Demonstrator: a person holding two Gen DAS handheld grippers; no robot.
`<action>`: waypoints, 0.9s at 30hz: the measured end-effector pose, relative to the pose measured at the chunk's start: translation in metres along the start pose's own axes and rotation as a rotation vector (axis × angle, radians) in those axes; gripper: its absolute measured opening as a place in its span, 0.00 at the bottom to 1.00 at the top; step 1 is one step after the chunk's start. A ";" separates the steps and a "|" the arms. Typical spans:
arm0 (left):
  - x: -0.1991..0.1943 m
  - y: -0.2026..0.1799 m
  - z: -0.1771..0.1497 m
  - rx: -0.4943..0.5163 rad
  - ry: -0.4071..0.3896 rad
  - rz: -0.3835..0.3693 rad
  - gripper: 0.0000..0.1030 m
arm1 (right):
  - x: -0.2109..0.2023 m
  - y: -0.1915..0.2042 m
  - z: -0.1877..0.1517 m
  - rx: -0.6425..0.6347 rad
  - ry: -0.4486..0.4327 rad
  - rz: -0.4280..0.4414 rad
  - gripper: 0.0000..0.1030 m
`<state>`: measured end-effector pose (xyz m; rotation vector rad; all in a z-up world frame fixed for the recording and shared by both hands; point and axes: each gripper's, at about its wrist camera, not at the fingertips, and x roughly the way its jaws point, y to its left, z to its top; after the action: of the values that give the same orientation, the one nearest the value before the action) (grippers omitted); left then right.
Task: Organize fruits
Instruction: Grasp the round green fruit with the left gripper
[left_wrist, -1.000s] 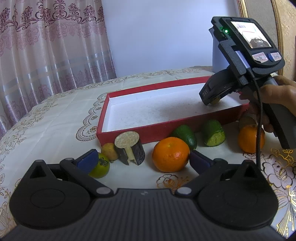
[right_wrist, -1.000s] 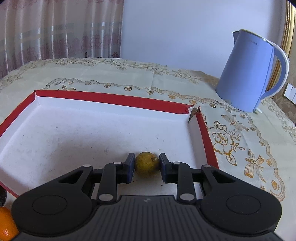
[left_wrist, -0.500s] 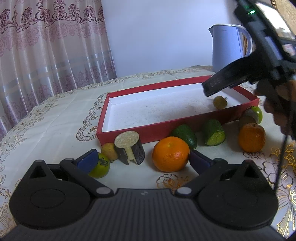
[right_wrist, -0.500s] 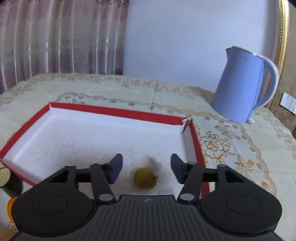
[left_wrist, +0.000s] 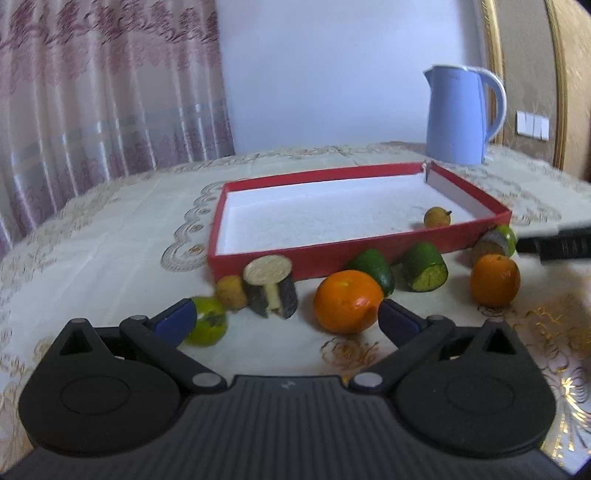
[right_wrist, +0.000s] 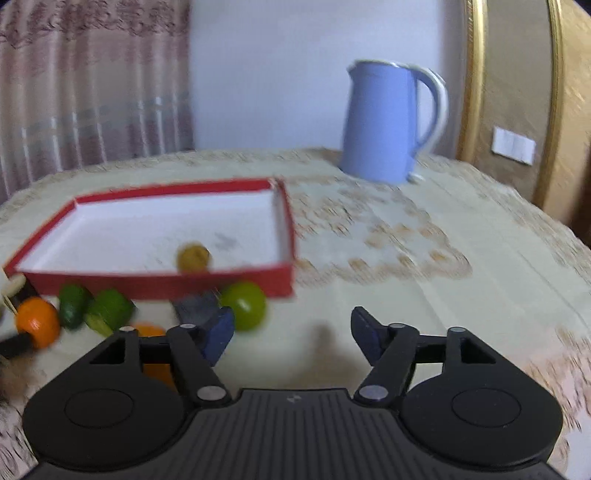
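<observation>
Right gripper (right_wrist: 291, 334), black two-finger tool with blue pads: jaws have just been opening and now stand spread with nothing between them, only bare tablecloth beneath. A second ago it pinched the small round yellow-brown fruit (right_wrist: 193, 257) inside the shallow red box with white lining (right_wrist: 159, 282); that fruit now lies loose on the box floor, near the front right corner, close behind the front wall. Since then the gripper has drawn back off the box and out over the table in front of it. First placement looks done; box otherwise empty. Just ahead of its left pad, a round green fruit (right_wrist: 244, 304) sits against the box's front wall, a likely next pick. Right gripper points forward and somewhat downward; picture blurred. Left gripper (left_wrist: 284, 317), same make, jaws spread wide and empty, low over the near table edge, aimed slightly down. Between its pads sits a large orange (left_wrist: 347, 301); whether the right pad touches it I cannot tell. A blue plastic kettle (left_wrist: 456, 114) stands at the far edge.
</observation>
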<state>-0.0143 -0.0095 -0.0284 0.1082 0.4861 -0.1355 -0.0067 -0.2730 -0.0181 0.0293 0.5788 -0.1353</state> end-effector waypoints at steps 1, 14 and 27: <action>-0.003 0.005 -0.002 -0.017 0.005 -0.002 1.00 | -0.001 -0.004 -0.003 0.018 -0.001 -0.001 0.68; -0.028 0.033 -0.012 -0.019 -0.025 0.054 1.00 | -0.011 -0.002 -0.017 0.037 -0.011 -0.016 0.71; 0.020 0.056 0.004 -0.059 0.132 0.061 0.78 | -0.020 0.005 -0.025 0.035 -0.083 -0.009 0.73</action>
<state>0.0136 0.0429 -0.0300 0.0745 0.6170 -0.0546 -0.0362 -0.2638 -0.0280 0.0549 0.4939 -0.1545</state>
